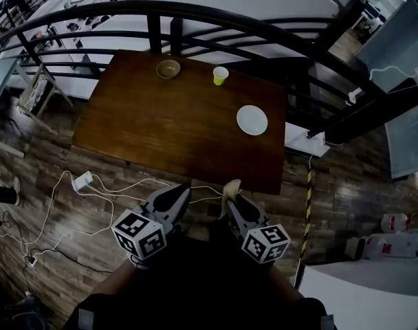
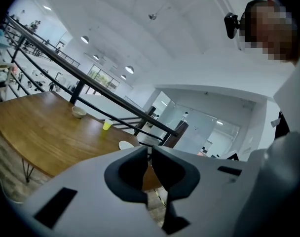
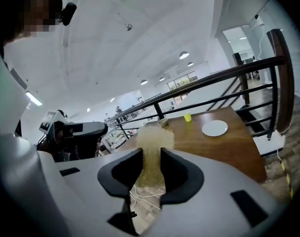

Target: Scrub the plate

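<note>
Scrubbing not yet begun: the white plate [image 1: 252,119] lies untouched by the wooden table's [image 1: 161,126] right edge. Short of the near edge, the right gripper [image 3: 151,168] clamps a yellowish scrubbing pad [image 3: 153,141]; the left gripper [image 2: 150,154] is nearly closed and empty.

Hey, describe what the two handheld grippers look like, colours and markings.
Both the left gripper and right gripper have pale grey bodies with black, curved jaws. Each carries a white cube printed with black square markers.

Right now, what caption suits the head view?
Right tongs holding yellowish fibrous scrubber, round white plate on brown wooden table.
</note>
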`<state>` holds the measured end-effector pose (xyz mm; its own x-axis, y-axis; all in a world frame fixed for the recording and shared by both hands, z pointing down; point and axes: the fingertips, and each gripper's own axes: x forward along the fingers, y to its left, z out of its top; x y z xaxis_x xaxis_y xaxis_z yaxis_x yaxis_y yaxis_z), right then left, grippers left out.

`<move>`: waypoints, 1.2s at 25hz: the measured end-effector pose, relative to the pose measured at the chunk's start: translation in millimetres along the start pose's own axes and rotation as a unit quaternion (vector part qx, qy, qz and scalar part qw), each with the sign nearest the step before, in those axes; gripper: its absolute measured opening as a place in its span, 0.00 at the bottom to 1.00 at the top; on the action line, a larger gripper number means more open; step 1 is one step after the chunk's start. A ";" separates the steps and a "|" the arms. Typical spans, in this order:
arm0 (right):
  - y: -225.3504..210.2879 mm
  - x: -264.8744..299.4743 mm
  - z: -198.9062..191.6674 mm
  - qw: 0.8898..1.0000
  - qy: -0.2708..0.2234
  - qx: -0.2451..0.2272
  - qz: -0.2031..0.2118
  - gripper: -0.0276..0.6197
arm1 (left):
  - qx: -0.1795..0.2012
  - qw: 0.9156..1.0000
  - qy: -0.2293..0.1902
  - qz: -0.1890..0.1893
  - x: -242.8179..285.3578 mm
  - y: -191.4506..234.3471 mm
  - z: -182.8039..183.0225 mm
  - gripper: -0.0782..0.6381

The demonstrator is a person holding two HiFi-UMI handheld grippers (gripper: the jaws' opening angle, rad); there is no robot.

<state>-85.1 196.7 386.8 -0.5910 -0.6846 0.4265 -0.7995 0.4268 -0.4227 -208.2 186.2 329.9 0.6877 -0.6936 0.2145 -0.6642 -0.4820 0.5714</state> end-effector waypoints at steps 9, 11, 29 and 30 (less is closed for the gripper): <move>-153.7 -0.2 69.9 0.999 0.007 0.032 0.039 0.24 | 0.033 0.998 0.007 0.050 156.1 -56.4 25.1 0.16; -183.0 0.3 76.6 0.998 0.012 0.041 0.038 0.24 | 0.031 0.998 0.017 0.051 184.4 -65.3 23.7 0.16; -301.1 46.3 119.4 0.993 0.021 0.026 -0.110 0.24 | 0.105 0.990 0.095 -0.025 303.8 -10.2 46.1 0.16; -304.8 53.1 125.3 0.993 0.022 0.012 -0.119 0.24 | 0.130 0.986 0.101 -0.027 309.6 0.2 47.0 0.16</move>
<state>140.6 -43.9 438.1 -0.3902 -0.7376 0.5511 -0.9146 0.2414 -0.3245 -9.1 -53.8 359.1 0.7510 -0.5551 0.3576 -0.6597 -0.6540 0.3702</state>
